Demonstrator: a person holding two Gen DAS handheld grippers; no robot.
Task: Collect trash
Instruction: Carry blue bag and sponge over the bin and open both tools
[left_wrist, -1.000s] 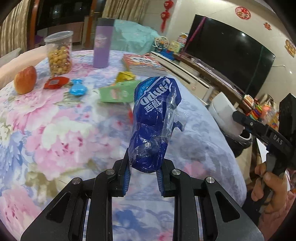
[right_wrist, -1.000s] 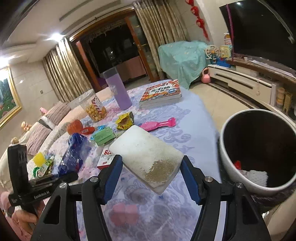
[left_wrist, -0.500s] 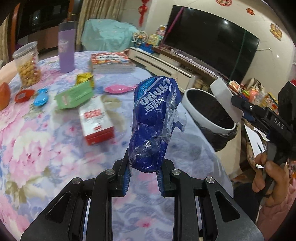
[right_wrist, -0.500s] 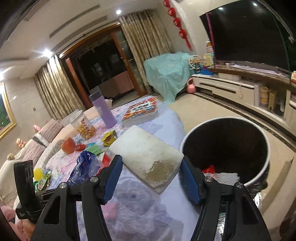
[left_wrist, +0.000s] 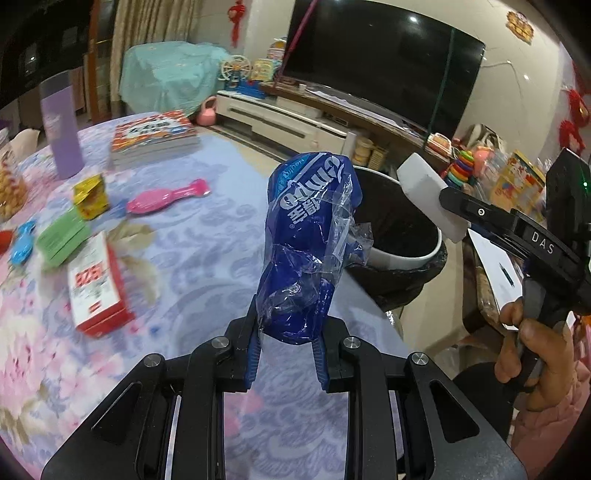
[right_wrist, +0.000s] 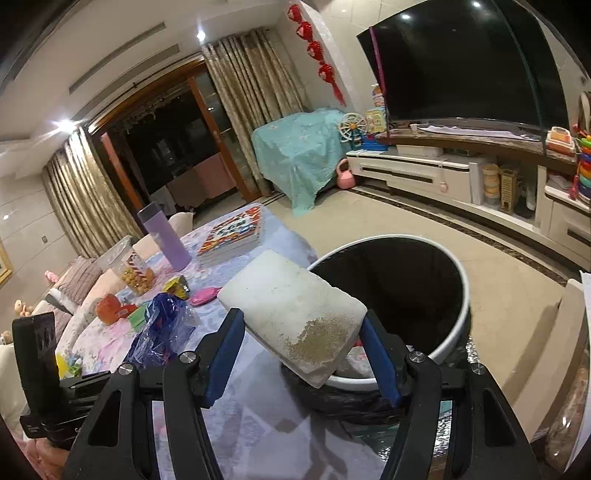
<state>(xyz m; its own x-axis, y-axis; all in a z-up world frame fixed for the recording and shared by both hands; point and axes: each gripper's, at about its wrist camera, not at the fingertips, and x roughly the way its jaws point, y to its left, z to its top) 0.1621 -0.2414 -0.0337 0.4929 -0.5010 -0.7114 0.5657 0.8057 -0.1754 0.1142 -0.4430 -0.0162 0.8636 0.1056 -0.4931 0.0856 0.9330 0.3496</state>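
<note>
My left gripper (left_wrist: 288, 350) is shut on a crumpled blue plastic wrapper (left_wrist: 310, 243), held upright above the table's edge, just short of the trash bin (left_wrist: 402, 254). My right gripper (right_wrist: 303, 358) is shut on a stained white foam block (right_wrist: 291, 314), held at the near rim of the white, black-lined bin (right_wrist: 461, 314). In the left wrist view the foam block (left_wrist: 428, 192) and right gripper (left_wrist: 476, 214) hang over the bin's right rim. The wrapper (right_wrist: 159, 332) shows left in the right wrist view.
The floral table (left_wrist: 207, 258) carries a red-white box (left_wrist: 96, 284), a green packet (left_wrist: 62, 236), a yellow wrapper (left_wrist: 88, 192), a pink brush (left_wrist: 166, 195), books (left_wrist: 151, 136) and a purple bottle (left_wrist: 62, 129). A TV cabinet (right_wrist: 461, 173) stands behind the bin.
Both grippers have moved right, from over the table toward the bin, each still holding its item. The bin has grown larger and nearer in both views.
</note>
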